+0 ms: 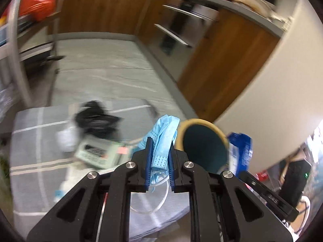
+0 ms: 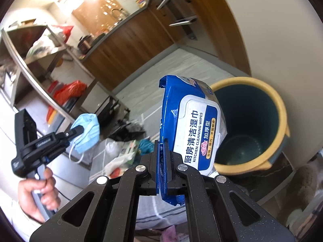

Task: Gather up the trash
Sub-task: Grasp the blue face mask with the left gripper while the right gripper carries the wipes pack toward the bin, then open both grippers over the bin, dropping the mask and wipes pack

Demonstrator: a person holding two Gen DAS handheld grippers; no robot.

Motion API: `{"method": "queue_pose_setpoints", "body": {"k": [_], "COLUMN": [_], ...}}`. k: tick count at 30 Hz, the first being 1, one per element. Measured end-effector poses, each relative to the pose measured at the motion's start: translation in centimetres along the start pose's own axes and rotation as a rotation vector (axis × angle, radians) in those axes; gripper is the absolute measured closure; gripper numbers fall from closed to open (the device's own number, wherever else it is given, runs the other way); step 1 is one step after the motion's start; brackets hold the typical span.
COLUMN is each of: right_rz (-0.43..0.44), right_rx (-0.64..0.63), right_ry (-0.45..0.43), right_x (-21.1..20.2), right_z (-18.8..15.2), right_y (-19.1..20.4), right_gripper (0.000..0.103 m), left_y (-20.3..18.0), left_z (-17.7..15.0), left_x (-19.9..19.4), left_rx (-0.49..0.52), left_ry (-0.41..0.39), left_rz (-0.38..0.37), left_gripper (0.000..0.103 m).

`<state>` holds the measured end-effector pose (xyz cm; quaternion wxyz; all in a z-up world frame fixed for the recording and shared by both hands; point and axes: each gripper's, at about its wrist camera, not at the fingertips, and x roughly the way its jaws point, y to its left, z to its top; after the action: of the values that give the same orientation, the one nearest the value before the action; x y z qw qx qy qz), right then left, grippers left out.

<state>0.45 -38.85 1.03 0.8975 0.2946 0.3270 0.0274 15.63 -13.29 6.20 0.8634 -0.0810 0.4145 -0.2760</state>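
My left gripper (image 1: 159, 151) is shut on a light blue face mask (image 1: 164, 139), whose white ear loop hangs below; it also shows in the right wrist view (image 2: 87, 131), up in the air at the left. My right gripper (image 2: 161, 151) is shut on a blue pack of kitchen cleaning wipes (image 2: 193, 125) and holds it upright just left of a round bin with a yellow rim and dark teal inside (image 2: 252, 121). In the left wrist view the bin (image 1: 203, 145) lies just right of the mask, with the wipes pack (image 1: 241, 151) beyond it.
A grey striped cushion or bedding (image 1: 36, 151) below carries a black bag (image 1: 97, 119), a green-white box (image 1: 94, 153), white plastic bags (image 2: 117, 157) and other litter. Wooden kitchen cabinets (image 1: 101, 8), a metal shelf rack (image 2: 40, 60) and a white wall (image 1: 272, 84) surround the area.
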Motion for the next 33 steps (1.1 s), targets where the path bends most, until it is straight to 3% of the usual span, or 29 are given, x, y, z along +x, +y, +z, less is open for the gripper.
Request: {"method": "queue_pose_setpoints", "body": {"k": [11,16,19,26,33], "right_rz": [-0.046,0.083,0.118,0.052,-0.043], "right_rx": [0.040,0.134,0.199,0.339,0.361], "right_ry": [-0.028,-0.009,0.012,0.043,0.049], "right_x": [0.4,1.8,3.2,4.7,4.5], "right_z": [2.7,3.3,3.4,1.9,1.3], "right_y": [-3.9,-6.9,-8.9,-12.5,-13.2], "right_gripper": [0.099,0.099,0.099,0.099,0.099], "left_y": [-9.3,-12.1,-12.7,-12.7,-12.4], "left_z": [-1.4,-2.8,-3.4,-5.1,-6.0], "left_x": [9.2,14.0,16.2,19.1,21.1], "left_rx": [0.181,0.243,0.245,0.248,0.252], "left_ry": [0.046,0.115,0.154,0.237,0.300], "left_rz": [-0.135,-0.160,-0.154,-0.137,-0.108], "left_gripper": [0.090,0.090,0.090,0.090,0.087]}}
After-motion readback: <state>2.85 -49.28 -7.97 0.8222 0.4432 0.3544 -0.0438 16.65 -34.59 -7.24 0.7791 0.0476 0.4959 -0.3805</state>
